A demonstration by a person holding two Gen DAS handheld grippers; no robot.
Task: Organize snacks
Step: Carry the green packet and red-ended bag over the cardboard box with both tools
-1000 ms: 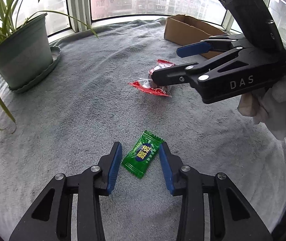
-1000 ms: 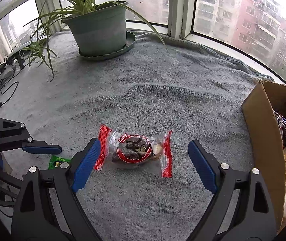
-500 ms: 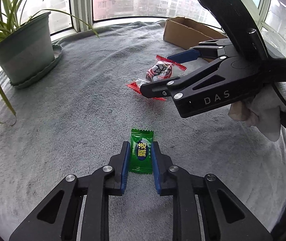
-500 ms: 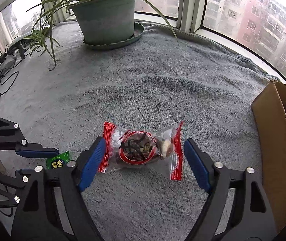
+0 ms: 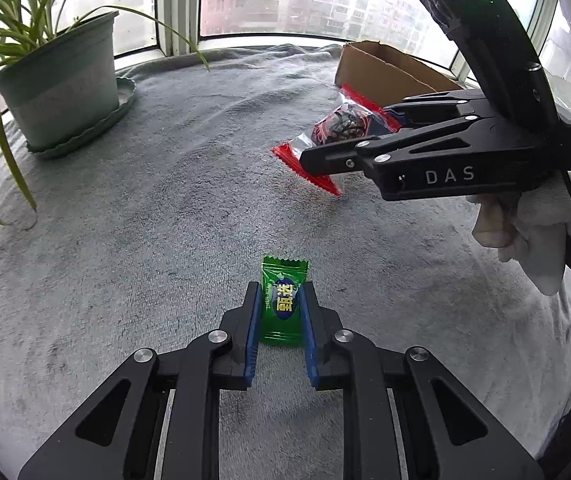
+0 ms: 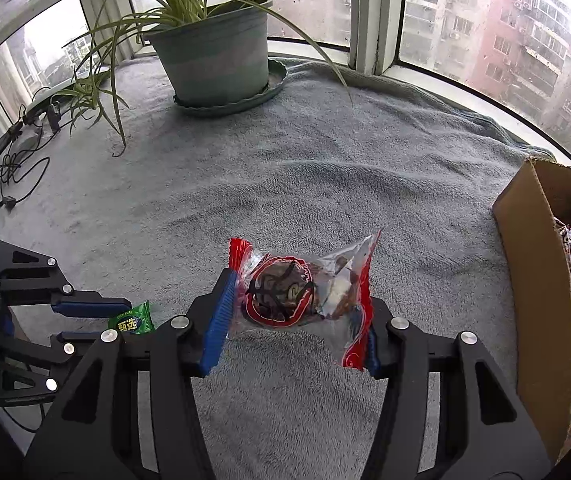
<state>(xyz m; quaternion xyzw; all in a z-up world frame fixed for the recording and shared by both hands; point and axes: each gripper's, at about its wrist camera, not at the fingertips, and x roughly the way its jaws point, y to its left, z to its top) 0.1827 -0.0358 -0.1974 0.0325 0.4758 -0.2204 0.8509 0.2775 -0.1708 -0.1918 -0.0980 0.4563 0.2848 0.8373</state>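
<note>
A green wrapped candy (image 5: pixel 285 270) stands upright between the blue pads of my left gripper (image 5: pixel 280 296), which is shut on it just above the grey blanket (image 5: pixel 165 200). The right wrist view shows the same candy (image 6: pixel 131 320) in the left gripper (image 6: pixel 119 320) at the lower left. My right gripper (image 6: pixel 299 304) has its jaws closing, and its pads press on a clear snack packet with red ends (image 6: pixel 285 292). The packet is crumpled and raised off the blanket. From the left wrist view, this packet (image 5: pixel 337 124) sits in the right gripper (image 5: pixel 349 136) in front of the box.
An open cardboard box (image 6: pixel 525 264) with several packets inside stands at the right, also seen at the back (image 5: pixel 381 68). A potted plant (image 6: pixel 213 56) on a saucer is at the far side. Cables (image 6: pixel 13 168) lie at the left edge. A white-gloved hand (image 5: pixel 533 220) holds the right gripper.
The left jaws have shut on the green candy, which now stands upright. The right jaws have narrowed onto the red-ended packet, which is now crumpled and lifted off the blanket.
</note>
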